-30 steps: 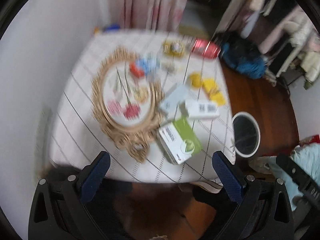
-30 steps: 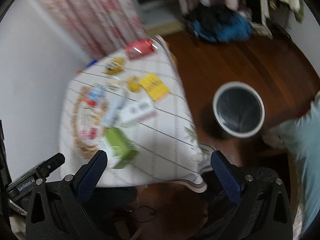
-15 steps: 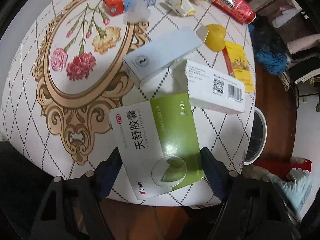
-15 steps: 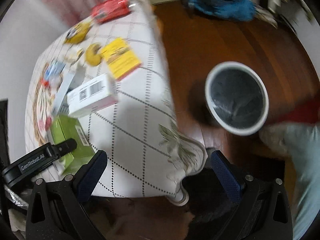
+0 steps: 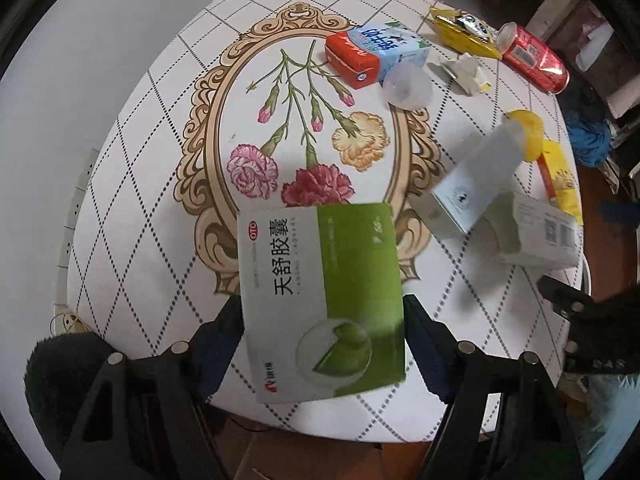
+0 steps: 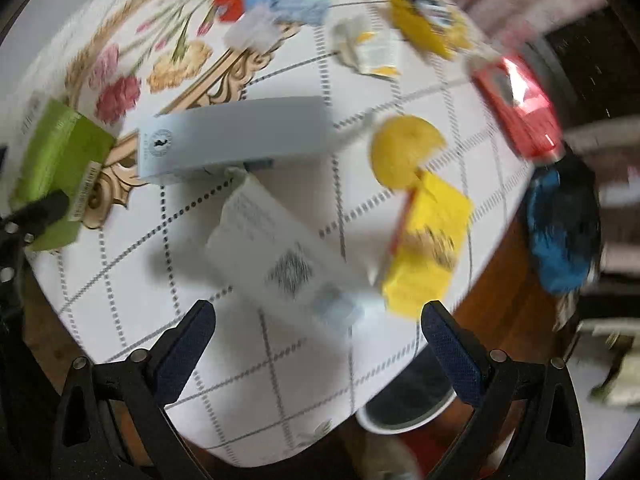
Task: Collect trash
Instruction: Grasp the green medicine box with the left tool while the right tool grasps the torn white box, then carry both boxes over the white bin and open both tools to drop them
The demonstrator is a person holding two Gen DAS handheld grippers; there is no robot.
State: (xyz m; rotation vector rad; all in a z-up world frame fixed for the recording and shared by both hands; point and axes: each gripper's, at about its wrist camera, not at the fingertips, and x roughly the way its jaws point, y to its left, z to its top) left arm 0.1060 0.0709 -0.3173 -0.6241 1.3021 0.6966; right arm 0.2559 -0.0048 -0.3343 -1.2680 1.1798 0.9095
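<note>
**Green box between the left fingers**

The left gripper (image 5: 322, 330) has its pads against both sides of the green-and-white medicine box (image 5: 320, 300) over the tablecloth (image 5: 132, 208); a milk carton (image 5: 376, 56) and red can (image 5: 534, 64) lie beyond.

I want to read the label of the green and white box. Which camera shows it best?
The left wrist view: the green and white box fills the centre, sharp, printed top facing the camera. The right wrist view shows only its green side at the left edge, blurred.
</note>
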